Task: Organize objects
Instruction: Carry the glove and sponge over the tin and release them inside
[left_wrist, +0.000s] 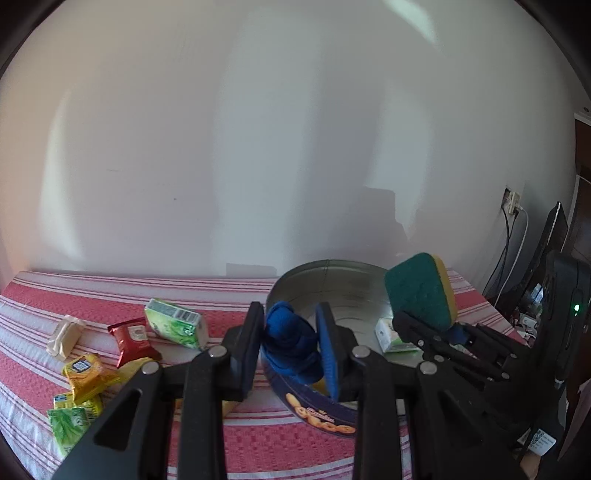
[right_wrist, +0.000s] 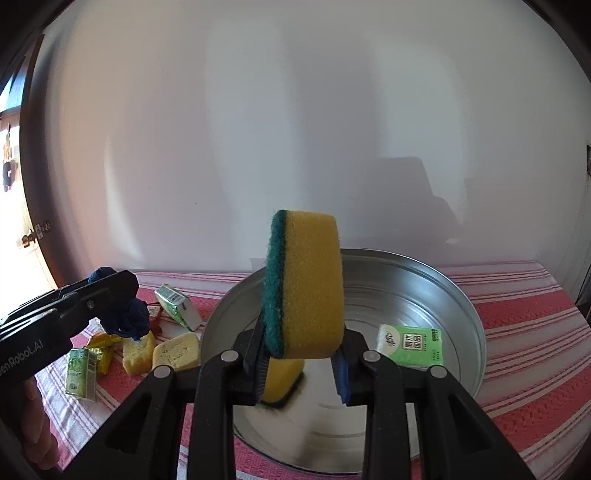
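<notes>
Right wrist view: right hand-held gripper (right_wrist: 301, 363) clamped on a yellow-green sponge (right_wrist: 304, 284) above the round tin (right_wrist: 461, 295), which holds 1 green tissue pack (right_wrist: 413, 345). Left hand-held gripper (left_wrist: 291, 347) clamped on a blue cloth bundle (left_wrist: 290, 339) at the tin's rim; roughly 8 packets and sponges remain on the striped counter (left_wrist: 110, 291). Tin's near wall hidden behind gripper frames; small packet labels unreadable.

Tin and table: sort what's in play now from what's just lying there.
In play:
- left gripper, shut on blue cloth
- right gripper, shut on sponge
- tin, tissue pack already inside

Lying about:
- green packs on striped tablecloth
- red sachet
- yellow packets
- loose sponges
</notes>
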